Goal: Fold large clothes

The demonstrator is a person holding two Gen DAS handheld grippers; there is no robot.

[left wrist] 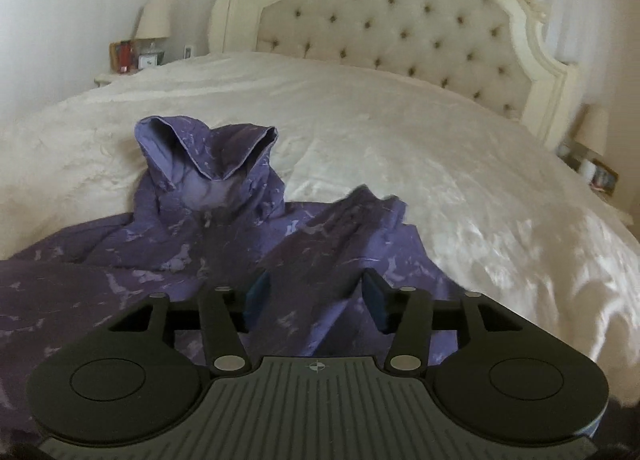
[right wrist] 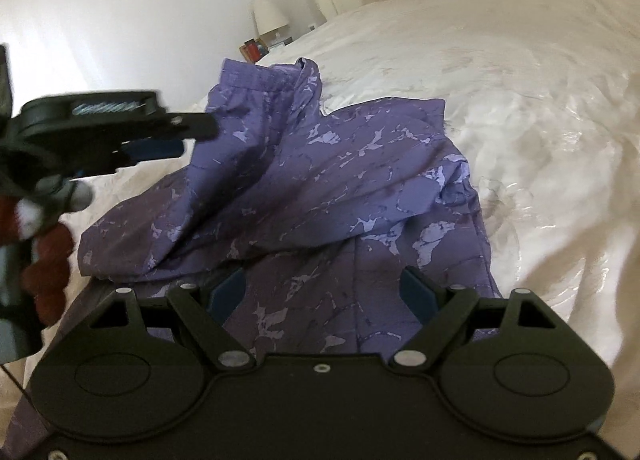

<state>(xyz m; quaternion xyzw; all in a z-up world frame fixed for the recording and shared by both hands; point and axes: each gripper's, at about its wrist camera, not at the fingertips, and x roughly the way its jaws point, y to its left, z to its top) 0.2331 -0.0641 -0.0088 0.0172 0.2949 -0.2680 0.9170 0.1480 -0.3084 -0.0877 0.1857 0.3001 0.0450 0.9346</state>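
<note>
2 black grippers hover over a purple marble-patterned hooded jacket (left wrist: 224, 244) spread near the foot edge of the cream satin-covered bed (left wrist: 400, 131). Left gripper (left wrist: 316, 298) and right gripper (right wrist: 322, 294) both have blue-padded fingers spread wide, holding nothing.

Purple marbled hooded jacket (left wrist: 224, 244), rumpled, lying front-up, hood standing open, sleeve folded inward

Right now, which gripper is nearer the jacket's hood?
Left, by my reading. The left gripper is open above the jacket body, facing the hood, and reaches toward it in the right view. The right gripper is open over the lower body.
</note>
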